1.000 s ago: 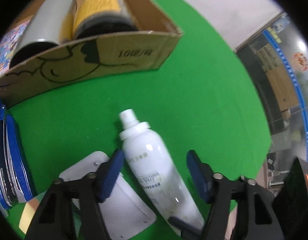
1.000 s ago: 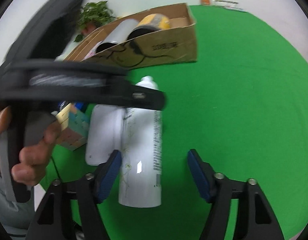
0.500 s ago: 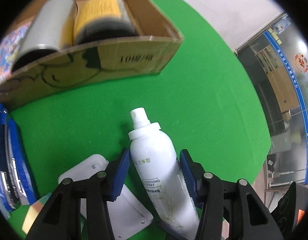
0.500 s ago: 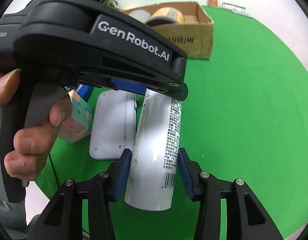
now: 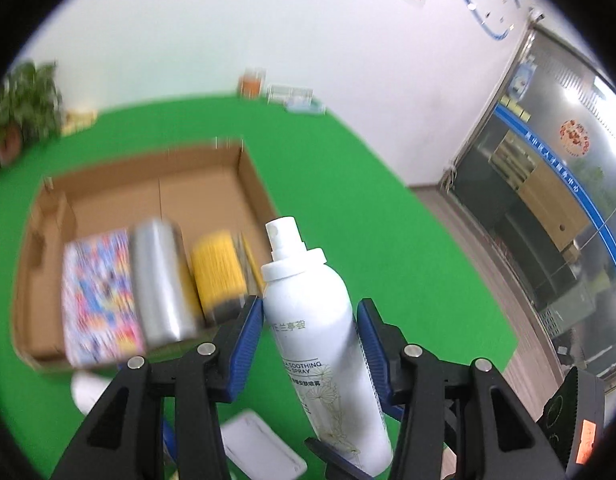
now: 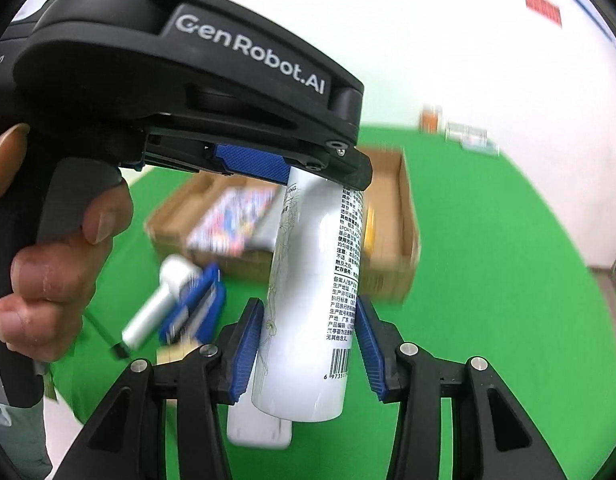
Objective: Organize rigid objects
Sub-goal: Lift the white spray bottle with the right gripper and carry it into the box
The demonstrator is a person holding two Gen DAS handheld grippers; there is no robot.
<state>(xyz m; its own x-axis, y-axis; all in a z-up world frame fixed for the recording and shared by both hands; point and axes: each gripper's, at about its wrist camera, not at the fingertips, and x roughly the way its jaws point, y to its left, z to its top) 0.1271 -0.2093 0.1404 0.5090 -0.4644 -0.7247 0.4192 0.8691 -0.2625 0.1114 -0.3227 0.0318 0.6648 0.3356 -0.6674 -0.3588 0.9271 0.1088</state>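
A white spray bottle (image 5: 312,320) is held in the air by both grippers. My left gripper (image 5: 310,328) is shut on its upper body, nozzle pointing up and away. My right gripper (image 6: 308,336) is shut on its lower body (image 6: 308,320), near the barcode. The left gripper's black housing (image 6: 187,80) fills the upper left of the right wrist view. A cardboard box (image 5: 251,176) lies below and ahead on the green cloth. It holds a colourful book (image 5: 99,296), a silver can (image 5: 159,284) and a yellow-topped jar (image 5: 215,268).
On the green cloth (image 6: 488,280) lie a white flat case (image 5: 263,448), a white tube (image 6: 155,304) and blue items (image 6: 199,312), left of the box. A potted plant (image 5: 23,108) stands far left. A glass door (image 5: 548,208) is at the right.
Both grippers closed on the spray bottle and lifted it off the cloth. It now stands tilted upright above the table, and the box has come into view from above.
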